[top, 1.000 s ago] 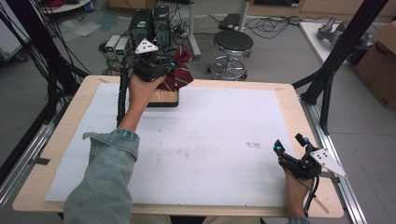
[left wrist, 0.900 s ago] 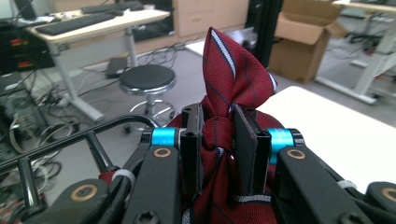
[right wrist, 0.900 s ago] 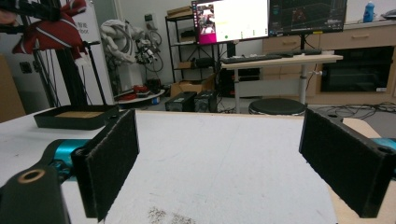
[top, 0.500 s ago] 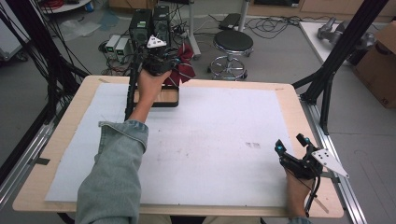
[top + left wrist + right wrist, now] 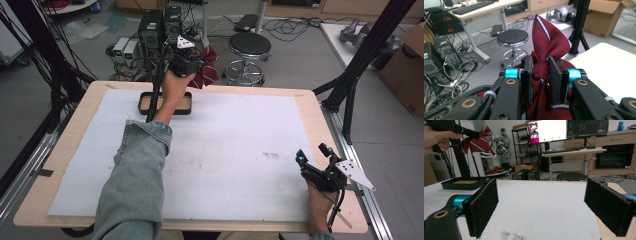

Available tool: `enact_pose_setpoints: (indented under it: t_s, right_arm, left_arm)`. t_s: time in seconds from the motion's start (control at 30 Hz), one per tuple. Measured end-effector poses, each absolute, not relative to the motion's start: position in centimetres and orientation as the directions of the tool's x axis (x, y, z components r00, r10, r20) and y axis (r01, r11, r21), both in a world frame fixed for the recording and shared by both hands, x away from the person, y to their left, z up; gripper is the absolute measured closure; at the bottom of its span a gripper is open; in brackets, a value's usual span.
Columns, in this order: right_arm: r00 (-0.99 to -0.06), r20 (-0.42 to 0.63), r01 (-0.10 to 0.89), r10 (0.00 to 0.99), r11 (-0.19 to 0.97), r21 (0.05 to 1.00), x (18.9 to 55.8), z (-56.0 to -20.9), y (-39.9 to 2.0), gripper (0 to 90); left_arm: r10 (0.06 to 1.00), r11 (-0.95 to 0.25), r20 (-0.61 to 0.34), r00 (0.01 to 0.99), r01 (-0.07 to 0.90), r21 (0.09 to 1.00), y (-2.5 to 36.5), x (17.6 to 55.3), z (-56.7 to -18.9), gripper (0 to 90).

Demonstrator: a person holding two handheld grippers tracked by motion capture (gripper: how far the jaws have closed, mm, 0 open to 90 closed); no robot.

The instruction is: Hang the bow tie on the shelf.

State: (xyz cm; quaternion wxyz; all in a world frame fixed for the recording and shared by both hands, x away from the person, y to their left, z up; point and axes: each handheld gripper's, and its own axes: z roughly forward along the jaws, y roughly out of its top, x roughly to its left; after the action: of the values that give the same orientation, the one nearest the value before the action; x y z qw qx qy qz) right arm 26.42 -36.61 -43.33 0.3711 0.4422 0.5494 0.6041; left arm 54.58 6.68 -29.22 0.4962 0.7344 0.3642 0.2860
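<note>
well, the table [image 5: 310, 107] carries a black tray [image 5: 184, 104] near its far edge; beyond that edge the left gripper [image 5: 187, 61] is clamped tight on a bunched red striped cloth [image 5: 546, 42], and the right gripper [image 5: 314, 157], jaws wide apart, rests at the near right corner

In the high view, the red cloth [image 5: 202, 75] is mostly hidden behind the left gripper [image 5: 187, 64] and the hand that holds it, so only a small red bit peeks out. In the left gripper view, the bottom of the cloth [image 5: 546, 82] is cut off by the picture's lower edge and part of it sits behind the black jaws, so its full shape cannot be told. In the right gripper view, the far hand [image 5: 435, 138] is cut off at the left edge, and what is inside the black tray [image 5: 461, 183] is too flat to make out.
</note>
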Motion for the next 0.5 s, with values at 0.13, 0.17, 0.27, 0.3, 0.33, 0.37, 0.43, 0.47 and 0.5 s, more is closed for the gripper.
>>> enact_pose_setpoints:
  t_s: [0.13, 0.17, 0.27, 0.3, 0.33, 0.37, 0.43, 0.47, 0.5]
  right_arm:
    - [-0.335, 0.126, 0.037, 0.934, -0.12, 0.992, 26.4, -43.3, -36.6, 11.2]
    - [-0.335, 0.126, 0.037, 0.934, -0.12, 0.992, 26.4, -43.3, -36.6, 11.2]
    - [-0.333, 0.128, 0.041, 0.934, -0.121, 0.992, 26.4, -43.4, -36.6, 11.1]
    - [-0.334, 0.125, 0.039, 0.934, -0.119, 0.992, 26.4, -43.3, -36.6, 11.2]
    - [-0.334, 0.126, 0.041, 0.934, -0.12, 0.992, 26.4, -43.3, -36.6, 11.1]
    - [-0.334, 0.125, 0.039, 0.934, -0.119, 0.992, 26.4, -43.3, -36.6, 11.1]
    - [-0.335, 0.128, 0.041, 0.933, -0.121, 0.992, 26.4, -43.4, -36.6, 11.1]
    - [-0.335, 0.126, 0.041, 0.934, -0.119, 0.992, 26.4, -43.4, -36.6, 11.2]
    - [-0.334, 0.128, 0.042, 0.934, -0.121, 0.992, 26.5, -43.4, -36.6, 11.1]
  left_arm:
    - [0.809, -0.256, 0.065, 0.584, 0.25, 0.934, 5.9, 54.6, -30.0, 72.9]
    - [0.805, -0.269, 0.076, 0.589, 0.248, 0.931, 5.5, 54.5, -30.3, 72.9]
    - [0.799, -0.278, 0.081, 0.596, 0.246, 0.929, 4.9, 54.5, -31.1, 72.9]
    - [0.797, -0.285, 0.085, 0.598, 0.248, 0.926, 4.7, 54.5, -31.4, 72.8]
    - [0.794, -0.293, 0.09, 0.601, 0.249, 0.923, 4.5, 54.4, -31.9, 72.8]
    - [0.792, -0.296, 0.09, 0.603, 0.251, 0.922, 4.5, 54.3, -32.2, 72.8]
    - [0.79, -0.307, 0.097, 0.606, 0.254, 0.917, 4.5, 54.1, -32.9, 72.8]
    - [0.79, -0.307, 0.097, 0.606, 0.254, 0.917, 4.5, 54.1, -32.9, 72.8]
    - [0.786, -0.315, 0.103, 0.609, 0.253, 0.915, 4.7, 53.9, -33.5, 72.8]
